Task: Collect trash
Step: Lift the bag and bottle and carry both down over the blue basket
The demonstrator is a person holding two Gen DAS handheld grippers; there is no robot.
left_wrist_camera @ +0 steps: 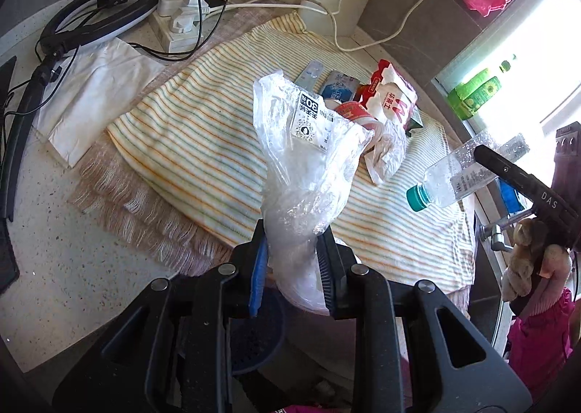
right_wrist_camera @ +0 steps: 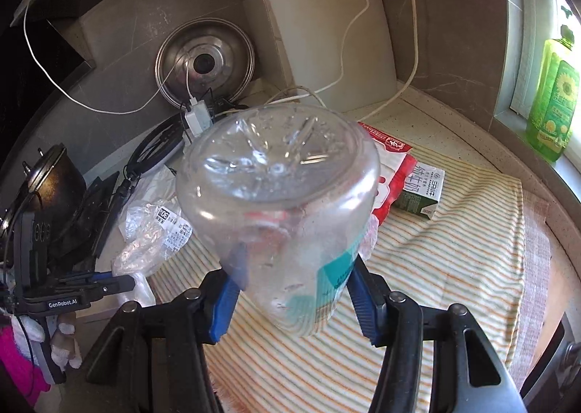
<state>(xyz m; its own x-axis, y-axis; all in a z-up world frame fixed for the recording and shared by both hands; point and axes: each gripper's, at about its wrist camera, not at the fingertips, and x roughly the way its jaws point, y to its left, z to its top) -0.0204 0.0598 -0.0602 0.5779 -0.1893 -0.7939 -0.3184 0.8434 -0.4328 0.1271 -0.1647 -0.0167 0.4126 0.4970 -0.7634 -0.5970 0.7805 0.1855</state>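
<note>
My left gripper (left_wrist_camera: 292,235) is shut on a crumpled clear plastic bag (left_wrist_camera: 308,151) with a white barcode label, held above the striped towel (left_wrist_camera: 203,137). My right gripper (right_wrist_camera: 294,289) is shut on a clear plastic bottle (right_wrist_camera: 279,195) with a teal cap; its base faces the camera. The bottle also shows in the left wrist view (left_wrist_camera: 457,177), held in the air at the right. A red-and-white tissue pack (left_wrist_camera: 394,97), a red cup (left_wrist_camera: 354,111), a green milk carton (right_wrist_camera: 421,191) and blue wrappers (left_wrist_camera: 339,84) lie on the towel's far side.
A power strip with plugs (left_wrist_camera: 181,21), a ring light (left_wrist_camera: 94,13) and white paper (left_wrist_camera: 94,97) sit left of the towel. A metal pot lid (right_wrist_camera: 205,62) and white cutting board (right_wrist_camera: 337,39) lean on the back wall. Green bottles (right_wrist_camera: 552,97) stand on the windowsill.
</note>
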